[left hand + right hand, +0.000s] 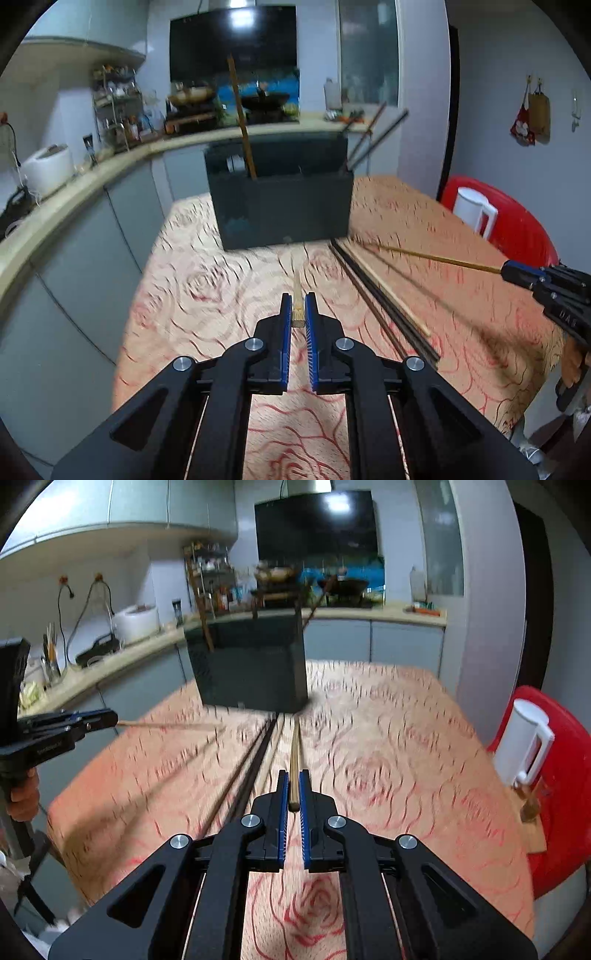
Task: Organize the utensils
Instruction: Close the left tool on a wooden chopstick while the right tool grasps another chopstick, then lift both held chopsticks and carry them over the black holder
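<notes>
L gripper [299,308]: fingers pinch a pale wooden chopstick [297,295] by its end, stick pointing toward 12 o'clock. R gripper [293,786]: fingers pinch a brown chopstick [294,753], tip toward the black bin [255,668] at 12. Bin stands on the floral-cloth desk [388,738], w/ sticks leaning inside. Dark chopsticks [384,302] lie on the desk at 1 o'clock of L gripper.

both grippers, left gripper [299,308] and right gripper [293,786], are black with blue ribbed pads and silver screws.
</notes>
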